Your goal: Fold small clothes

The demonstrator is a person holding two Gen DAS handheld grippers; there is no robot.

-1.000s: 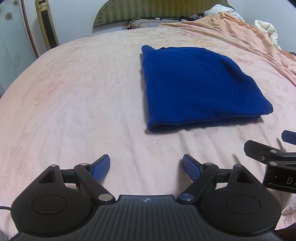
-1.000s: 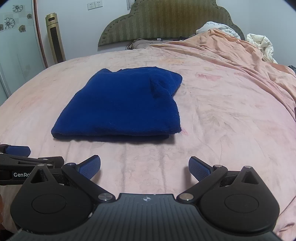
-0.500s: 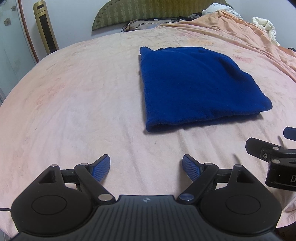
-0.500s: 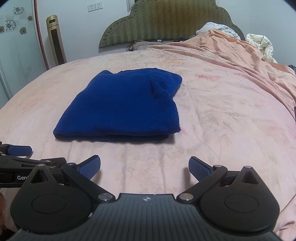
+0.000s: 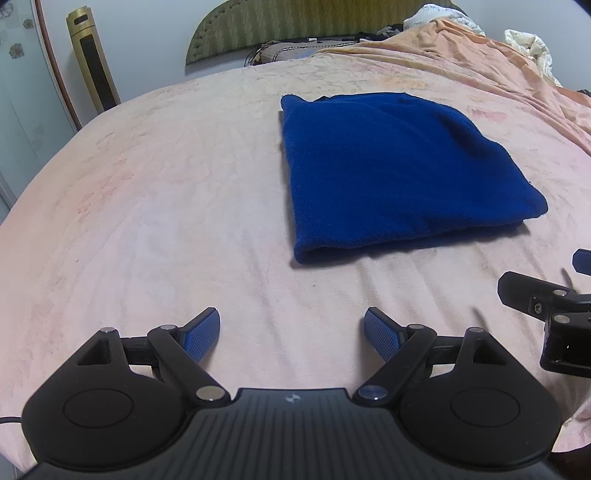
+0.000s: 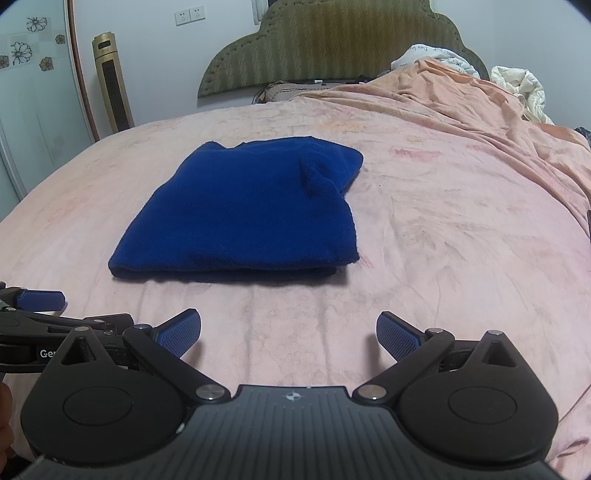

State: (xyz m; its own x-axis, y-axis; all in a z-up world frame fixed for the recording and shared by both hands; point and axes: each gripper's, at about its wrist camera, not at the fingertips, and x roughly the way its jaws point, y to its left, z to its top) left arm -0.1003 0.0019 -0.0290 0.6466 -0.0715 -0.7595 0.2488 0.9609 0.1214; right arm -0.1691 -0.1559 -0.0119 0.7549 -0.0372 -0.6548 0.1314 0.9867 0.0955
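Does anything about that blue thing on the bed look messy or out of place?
Mostly tidy. The blue garment lies folded flat on the pink bedspread, but one small lump bulges near its far right corner, where the fabric bunches instead of lying smooth. Both grippers are open and clear of it.

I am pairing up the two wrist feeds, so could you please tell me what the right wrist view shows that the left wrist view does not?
Only the right wrist view shows the white wall sockets and the whole scalloped green headboard. Only the left wrist view shows the folded dark blue knitted garment's left edge square-on. Both share the pink bedsheet, the gold tower fan, and both open grippers: left gripper, right gripper.
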